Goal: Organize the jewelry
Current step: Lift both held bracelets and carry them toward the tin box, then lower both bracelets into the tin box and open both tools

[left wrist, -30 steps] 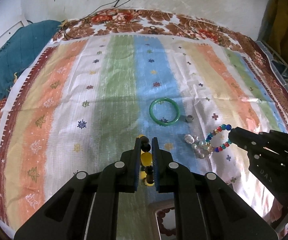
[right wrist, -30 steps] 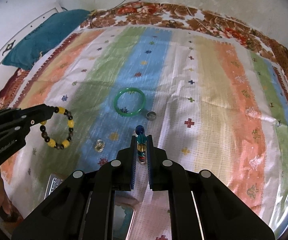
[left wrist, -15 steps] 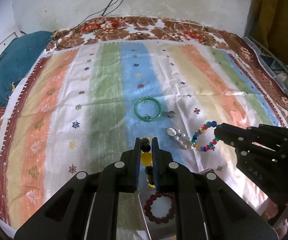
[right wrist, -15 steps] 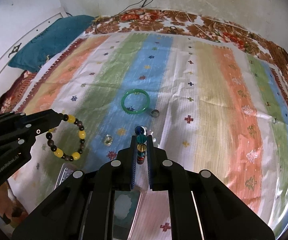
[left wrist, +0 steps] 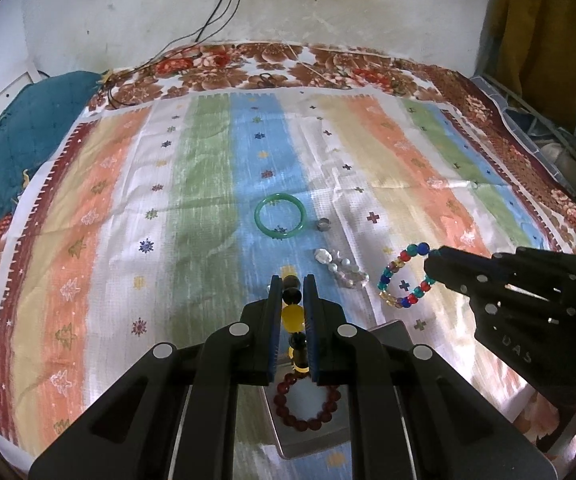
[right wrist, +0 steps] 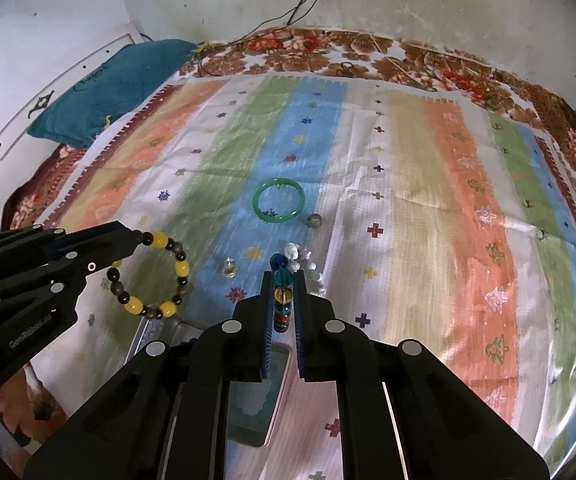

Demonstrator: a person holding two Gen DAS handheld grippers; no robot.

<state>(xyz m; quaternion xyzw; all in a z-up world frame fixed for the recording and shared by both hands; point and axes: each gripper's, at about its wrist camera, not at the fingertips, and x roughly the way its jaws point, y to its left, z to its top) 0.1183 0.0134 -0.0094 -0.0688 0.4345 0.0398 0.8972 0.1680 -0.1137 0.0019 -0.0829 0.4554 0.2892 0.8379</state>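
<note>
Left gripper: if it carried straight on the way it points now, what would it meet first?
Most likely bare blue-striped cloth. The left gripper, shut on the yellow and dark bead bracelet, aims just short of the green bangle, the first piece beyond in that line. Depth is unclear.

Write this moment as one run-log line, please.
left gripper: shut on yellow-and-dark beaded bracelet | right gripper: shut on multicoloured glass-bead bracelet

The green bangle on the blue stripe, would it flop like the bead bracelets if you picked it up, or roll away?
The green bangle looks like one solid, glossy ring, so it would probably keep its shape, unlike the yellow bead bracelet dangling from the left gripper. Its smooth surface might slip between fingers. Lying flat on the cloth, it likely won't roll unless tipped on edge.
</note>
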